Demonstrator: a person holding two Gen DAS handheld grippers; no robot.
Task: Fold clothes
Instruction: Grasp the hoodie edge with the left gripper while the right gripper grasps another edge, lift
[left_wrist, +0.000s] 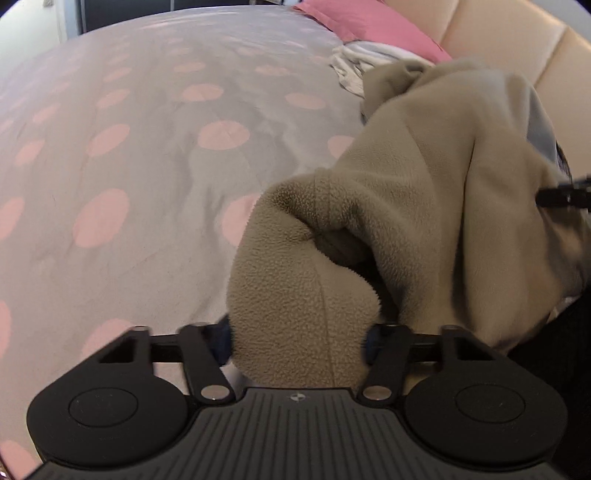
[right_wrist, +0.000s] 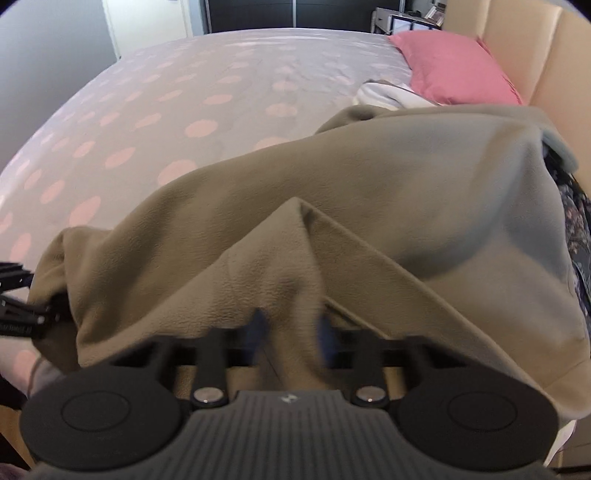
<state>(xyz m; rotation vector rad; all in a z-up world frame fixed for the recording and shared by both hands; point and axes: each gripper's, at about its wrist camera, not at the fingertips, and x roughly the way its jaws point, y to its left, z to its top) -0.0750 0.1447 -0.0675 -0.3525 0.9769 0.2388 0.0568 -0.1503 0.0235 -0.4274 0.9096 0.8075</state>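
A tan fleece garment (left_wrist: 424, 206) hangs lifted over the bed between both grippers. My left gripper (left_wrist: 297, 339) is shut on a thick bunch of its fleece, which fills the gap between the blue-padded fingers. In the right wrist view the same tan fleece garment (right_wrist: 369, 206) drapes across the lower frame, and my right gripper (right_wrist: 291, 328) is shut on a peaked fold of it. The left gripper (right_wrist: 22, 306) shows at the left edge there, holding the garment's other end. The right gripper (left_wrist: 561, 195) peeks in at the right edge of the left wrist view.
The bed's grey cover with pink dots (left_wrist: 147, 166) spreads to the left and beyond. A pink pillow (right_wrist: 454, 70) lies at the padded cream headboard (right_wrist: 517, 44). White crumpled clothes (right_wrist: 384, 94) sit beside the pillow. Dark floral fabric (right_wrist: 576, 229) shows at the right edge.
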